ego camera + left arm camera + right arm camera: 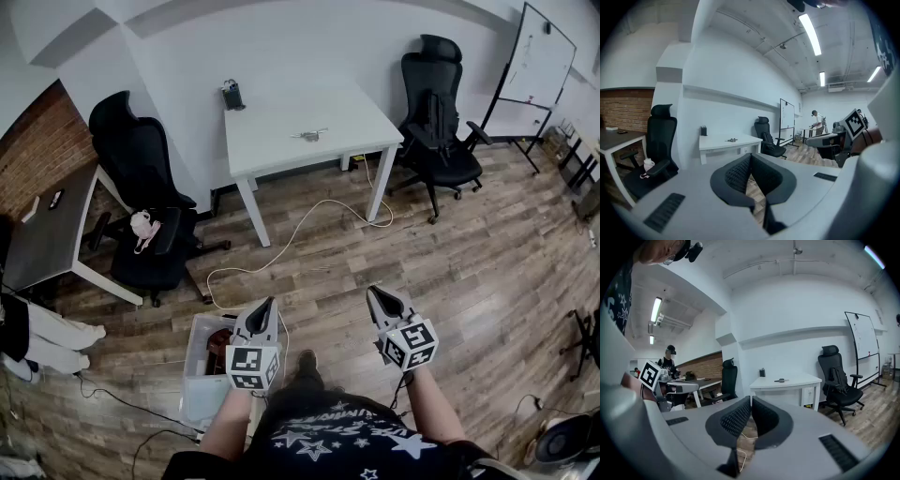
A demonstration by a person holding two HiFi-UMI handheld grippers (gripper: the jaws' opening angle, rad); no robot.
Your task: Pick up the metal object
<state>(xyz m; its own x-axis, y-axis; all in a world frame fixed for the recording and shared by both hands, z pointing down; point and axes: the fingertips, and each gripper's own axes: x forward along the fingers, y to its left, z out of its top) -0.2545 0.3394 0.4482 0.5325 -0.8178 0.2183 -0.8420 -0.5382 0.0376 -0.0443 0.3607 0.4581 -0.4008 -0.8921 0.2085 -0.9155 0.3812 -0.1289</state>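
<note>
Reaching had not yet started. The metal object point(309, 135) lay on the white surface point(272, 142) at twelve o'clock, well apart from both tools. The left hand-held gripper point(266, 304) and right hand-held gripper point(374, 292) were pressed together, empty. The next move likely called for walking closer and spreading one.

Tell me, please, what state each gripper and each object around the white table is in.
Left gripper: jaws shut, empty.
Right gripper: jaws shut, empty.
Small silver metal object: lying flat on the white rectangular table, untouched.
Dark cylindrical container: upright at the table's back corner.
Clear plastic bin: on the floor, top open.
</note>
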